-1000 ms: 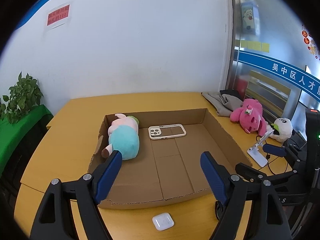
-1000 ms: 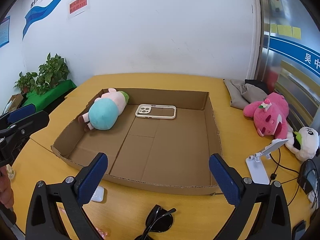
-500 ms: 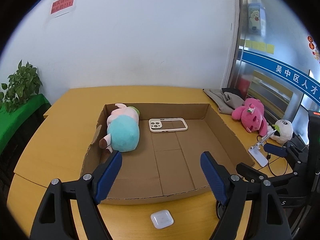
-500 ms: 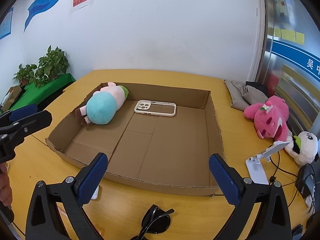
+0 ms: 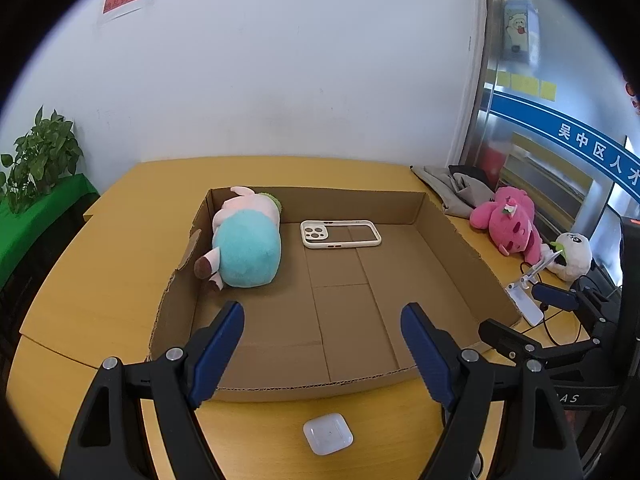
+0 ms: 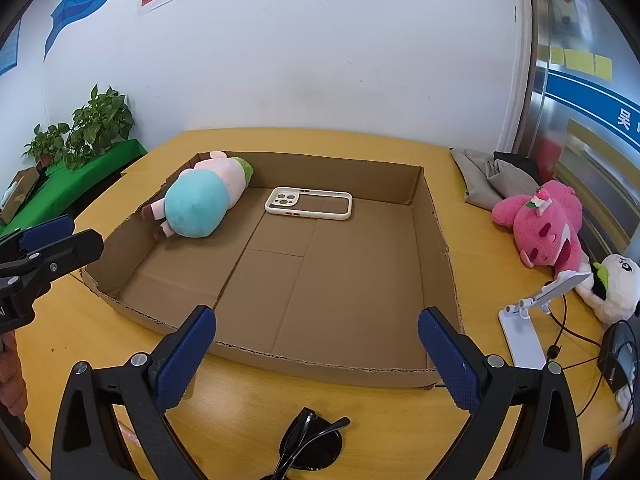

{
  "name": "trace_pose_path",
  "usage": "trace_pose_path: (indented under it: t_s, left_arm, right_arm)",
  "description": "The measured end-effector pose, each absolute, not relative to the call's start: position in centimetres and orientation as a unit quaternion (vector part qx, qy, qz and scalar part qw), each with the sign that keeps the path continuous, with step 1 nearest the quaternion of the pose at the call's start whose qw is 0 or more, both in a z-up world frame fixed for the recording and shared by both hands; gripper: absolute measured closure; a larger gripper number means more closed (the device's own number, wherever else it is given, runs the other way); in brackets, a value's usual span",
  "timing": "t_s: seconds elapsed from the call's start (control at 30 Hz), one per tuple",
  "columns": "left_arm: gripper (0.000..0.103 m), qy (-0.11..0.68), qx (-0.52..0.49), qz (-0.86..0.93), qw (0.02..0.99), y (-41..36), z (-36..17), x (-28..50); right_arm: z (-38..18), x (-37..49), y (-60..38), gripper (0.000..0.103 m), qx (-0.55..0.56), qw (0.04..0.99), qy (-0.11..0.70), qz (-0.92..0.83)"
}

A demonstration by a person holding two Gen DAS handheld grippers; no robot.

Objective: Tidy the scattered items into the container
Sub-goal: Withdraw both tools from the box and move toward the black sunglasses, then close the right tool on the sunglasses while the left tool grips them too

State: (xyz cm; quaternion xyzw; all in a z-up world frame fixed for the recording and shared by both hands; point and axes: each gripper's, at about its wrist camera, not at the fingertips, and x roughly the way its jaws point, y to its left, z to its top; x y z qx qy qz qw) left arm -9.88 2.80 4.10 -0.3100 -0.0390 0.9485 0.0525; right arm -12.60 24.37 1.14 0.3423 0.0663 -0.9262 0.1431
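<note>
1. Left gripper [image 5: 322, 334] is held wide open, nothing gripped; it is poised over the box's [image 5: 448, 216] near edge.
2. Right gripper [image 6: 316, 344] is likewise spread wide and empty, above the near wall.
3. Plush [image 5: 246, 246] and phone case [image 5: 340, 234] are seen lying inside the box, at the far side.
4. Earbud case [image 5: 328, 434] is left on the table [image 5: 120, 232], just outside the near wall; sunglasses [image 6: 310, 446] are found beside the right gripper, also outside.
</note>
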Motion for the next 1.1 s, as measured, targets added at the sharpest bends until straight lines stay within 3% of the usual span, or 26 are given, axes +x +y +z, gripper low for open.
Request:
trace_pose_path:
  t_s: [0.63,0.87,1.1]
  left_arm:
    - [0.022,-0.044,-0.321,0.943,0.077,3.8,3.2,-8.1]
    - [0.022,-0.027,-0.348,0.925,0.149,6.9,0.8,-5.4]
    - [0.022,-0.049,-0.417,0.879,0.226,10.4,-4.2,-3.9]
  right_arm:
    - [0.4,-12.9,25.3,0.000,0.356,0.147,0.048,-0.922]
    - [-1.4,-11.4,27.4,0.000,0.373,0.143,0.029,-0.916]
    - [-6.6,-9.6,30.4,0.000,0.442,0.120,-0.008,-0.889]
